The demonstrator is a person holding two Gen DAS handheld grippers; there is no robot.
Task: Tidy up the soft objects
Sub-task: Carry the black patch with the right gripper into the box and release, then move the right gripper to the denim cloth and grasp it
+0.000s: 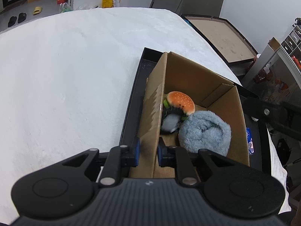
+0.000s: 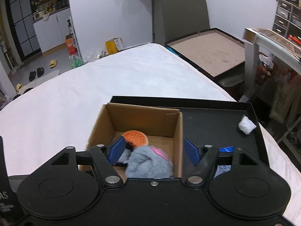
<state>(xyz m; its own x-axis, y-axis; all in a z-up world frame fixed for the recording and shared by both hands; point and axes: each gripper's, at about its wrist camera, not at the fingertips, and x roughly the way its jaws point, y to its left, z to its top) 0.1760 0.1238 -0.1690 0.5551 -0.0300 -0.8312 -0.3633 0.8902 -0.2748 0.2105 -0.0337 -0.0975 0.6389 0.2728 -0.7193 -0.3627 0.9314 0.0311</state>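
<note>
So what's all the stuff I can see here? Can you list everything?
Cardboard box: one, brown, standing in the tray.
Tray: one, black, on the bed.
Bed cover: one, white.
Burger plush: one, orange bun, inside the box.
Fluffy toy: one, light blue, inside the box beside the burger.
Small wad: one, white, in the tray's far right corner.
Blue packet: one, in the tray right of the box.
Left gripper: black, blue pads, clamped on the box's left wall.
Right gripper: black, blue pads, open over the box.
</note>
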